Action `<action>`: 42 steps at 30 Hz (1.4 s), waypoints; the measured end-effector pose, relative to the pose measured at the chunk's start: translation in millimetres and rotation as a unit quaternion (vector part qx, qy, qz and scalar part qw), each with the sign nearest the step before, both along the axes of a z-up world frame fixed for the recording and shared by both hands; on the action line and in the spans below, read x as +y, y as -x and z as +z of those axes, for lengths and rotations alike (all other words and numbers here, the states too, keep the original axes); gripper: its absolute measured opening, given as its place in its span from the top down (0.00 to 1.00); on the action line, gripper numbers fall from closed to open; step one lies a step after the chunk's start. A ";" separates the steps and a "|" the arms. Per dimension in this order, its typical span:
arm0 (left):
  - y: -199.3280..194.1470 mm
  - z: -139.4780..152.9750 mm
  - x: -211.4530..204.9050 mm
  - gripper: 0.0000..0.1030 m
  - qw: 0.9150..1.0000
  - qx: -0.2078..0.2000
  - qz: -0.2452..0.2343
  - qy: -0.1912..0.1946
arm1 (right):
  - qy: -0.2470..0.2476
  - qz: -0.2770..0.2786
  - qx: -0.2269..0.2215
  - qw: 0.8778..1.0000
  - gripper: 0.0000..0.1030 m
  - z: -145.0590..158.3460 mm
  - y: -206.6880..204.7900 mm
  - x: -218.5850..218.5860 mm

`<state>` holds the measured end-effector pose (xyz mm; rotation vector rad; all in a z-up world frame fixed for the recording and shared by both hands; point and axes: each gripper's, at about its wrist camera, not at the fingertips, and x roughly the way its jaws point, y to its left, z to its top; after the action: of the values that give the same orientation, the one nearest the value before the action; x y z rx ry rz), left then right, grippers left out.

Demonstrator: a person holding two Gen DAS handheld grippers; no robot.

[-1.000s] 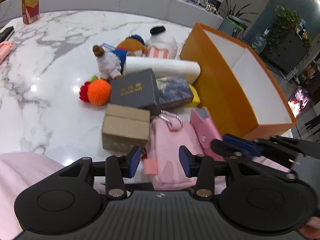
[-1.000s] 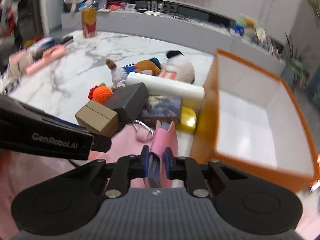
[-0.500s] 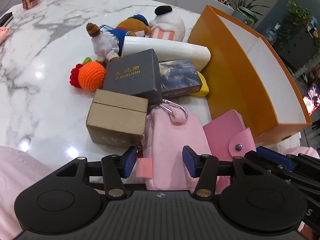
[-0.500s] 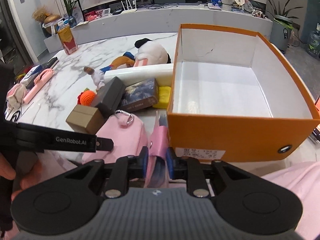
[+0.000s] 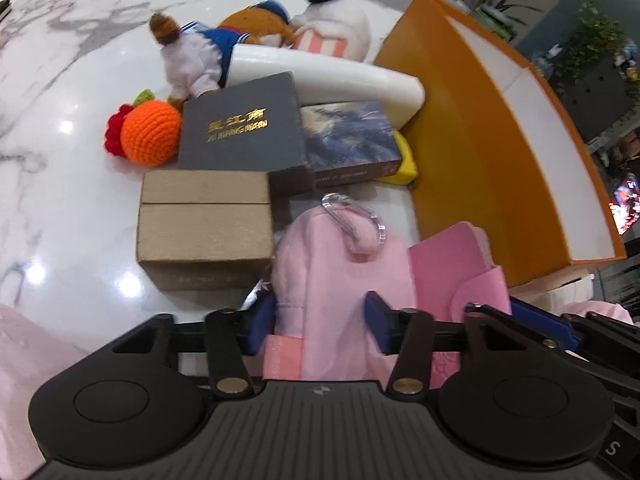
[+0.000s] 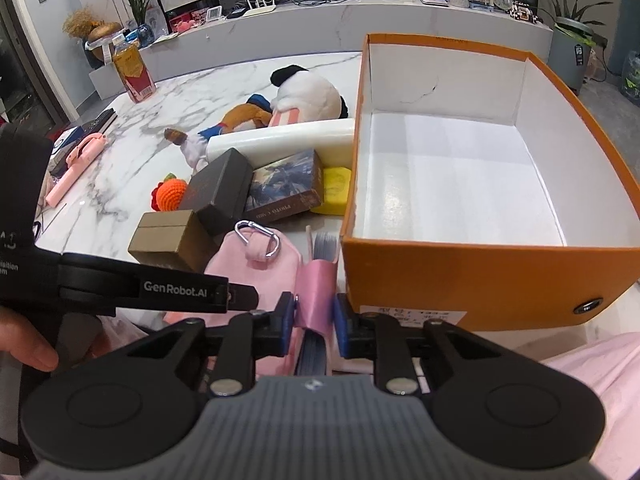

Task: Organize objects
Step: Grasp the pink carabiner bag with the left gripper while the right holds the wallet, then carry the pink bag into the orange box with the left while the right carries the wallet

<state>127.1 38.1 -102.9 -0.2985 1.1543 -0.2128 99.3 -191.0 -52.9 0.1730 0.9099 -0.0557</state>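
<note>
The pink card holder (image 6: pixel 316 280) stands on edge at the table's near edge, just beside the orange box (image 6: pixel 460 276), grasped between the pads of the right gripper (image 6: pixel 314 316). Beside it, the left gripper (image 5: pixel 318 324) has sunk over the pink pouch (image 5: pixel 340 264); its jaws have just been closing around the pouch's near end, contact unclear. Both pink items thus appear readied for transfer into the empty box, while the brown box (image 5: pixel 204 232), grey box (image 5: pixel 244 132) and plush toys (image 5: pixel 256 36) remain on the marble table (image 5: pixel 60 128).
</note>
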 end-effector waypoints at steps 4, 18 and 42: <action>11.6 9.7 0.8 0.68 0.999 -0.040 0.002 0.001 | 0.003 0.006 -0.001 1.000 0.80 0.5 2.7 1.6; 71.3 117.3 -11.9 0.77 0.981 -0.183 -0.013 -0.067 | -0.029 0.033 -0.077 0.996 0.83 44.1 53.7 -0.4; -33.4 127.2 -168.4 0.77 0.953 -0.191 -0.161 -0.170 | -0.061 -0.121 -0.184 0.974 0.83 82.6 29.7 -131.4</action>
<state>160.5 -130.3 24.3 0.2331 0.8283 -0.3371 69.6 -322.4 29.7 0.3952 0.5191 -0.1885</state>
